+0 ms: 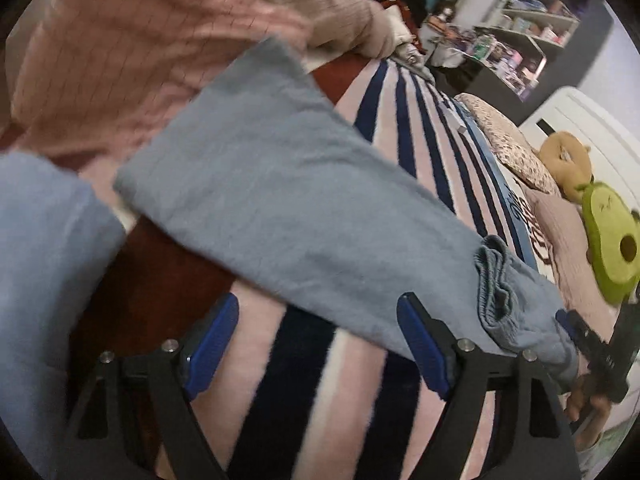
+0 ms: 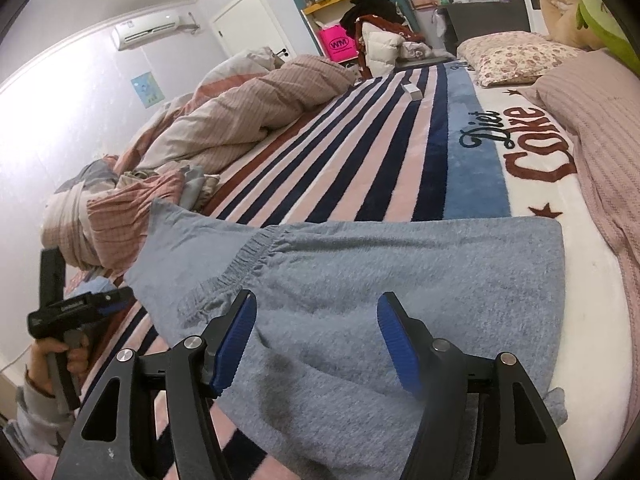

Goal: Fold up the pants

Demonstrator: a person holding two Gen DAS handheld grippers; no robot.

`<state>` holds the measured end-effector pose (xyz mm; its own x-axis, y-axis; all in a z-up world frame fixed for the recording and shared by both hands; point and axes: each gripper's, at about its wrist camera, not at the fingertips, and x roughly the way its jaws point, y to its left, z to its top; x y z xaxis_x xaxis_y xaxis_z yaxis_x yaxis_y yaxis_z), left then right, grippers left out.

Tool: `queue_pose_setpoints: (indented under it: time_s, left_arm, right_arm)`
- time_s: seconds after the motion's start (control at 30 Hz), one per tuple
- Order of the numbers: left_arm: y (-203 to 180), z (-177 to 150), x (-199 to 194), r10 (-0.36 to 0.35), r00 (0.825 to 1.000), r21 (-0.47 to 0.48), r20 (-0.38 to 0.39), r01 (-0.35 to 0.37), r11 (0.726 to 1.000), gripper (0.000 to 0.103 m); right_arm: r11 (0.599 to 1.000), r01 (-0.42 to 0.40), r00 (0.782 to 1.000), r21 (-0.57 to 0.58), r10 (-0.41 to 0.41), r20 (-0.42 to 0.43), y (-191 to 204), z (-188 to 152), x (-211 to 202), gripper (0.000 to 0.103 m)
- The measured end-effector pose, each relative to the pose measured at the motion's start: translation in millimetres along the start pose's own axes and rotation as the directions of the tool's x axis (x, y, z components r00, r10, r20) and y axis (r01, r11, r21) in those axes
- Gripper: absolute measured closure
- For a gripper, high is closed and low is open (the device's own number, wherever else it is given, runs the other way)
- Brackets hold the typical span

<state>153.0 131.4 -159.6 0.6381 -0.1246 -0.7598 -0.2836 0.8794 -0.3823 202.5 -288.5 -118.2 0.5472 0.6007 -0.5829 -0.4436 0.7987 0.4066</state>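
On the bed, left wrist view: soft grey-blue fleece pants [image 1: 304, 208] are lying flat across the striped pink-and-navy plush blanket [image 1: 404, 120], likely spread out so a fold can be lined up. Left tongs [image 1: 318, 344] are gaping wide, released, gripping nothing; one blue pad is sitting just beside the pants' lower edge, contact unclear. Elastic waistband [image 1: 496, 288] is bunching near the right tongs [image 1: 568, 322], whose tips are sitting at the cloth; whether they are gripping it, I cannot tell here. Crumpled pink checked duvet [image 1: 132, 52] is looming behind.

Right wrist view: pants [image 2: 400, 276] are already looking folded lengthwise, one leg over the other. Right tongs [image 2: 316, 340] are spread wide above the fabric, holding nothing. Left tongs [image 2: 120, 300] are hovering near the waistband corner.
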Motion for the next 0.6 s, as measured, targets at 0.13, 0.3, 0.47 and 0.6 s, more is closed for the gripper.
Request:
queue_pose_setpoints:
  time_s: [0.13,0.3,0.47,0.6]
  left_arm:
    - [9.2,10.0,12.0,-0.009,0.999,-0.041,0.04,0.011,0.999,0.025]
    - [22.3,36.5,28.5,0.023,0.992,-0.124,0.121,-0.008,0.992,0.025]
    - [25.4,57.6,41.8,0.102,0.98,-0.163,0.171,-0.074,0.984,0.057]
    - [20.8,61.1,33.9,0.108,0.971,-0.125,0.214,-0.083,0.989,0.095]
  right_arm:
    - [1.0,0.003,1.0,-0.001,-0.003,0.0,-0.4,-0.7,0.9,0.044]
    - [1.0,-0.002,1.0,0.007,0.002,-0.001,-1.7,-0.9,1.9,0.044]
    - [1.0,-0.003,1.0,0.011,0.003,0.011,-2.8,0.0,-1.1,0.044]
    - [1.0,0.006,1.0,0.018,-0.006,0.014,-4.2,1.2,-3.2,0.043]
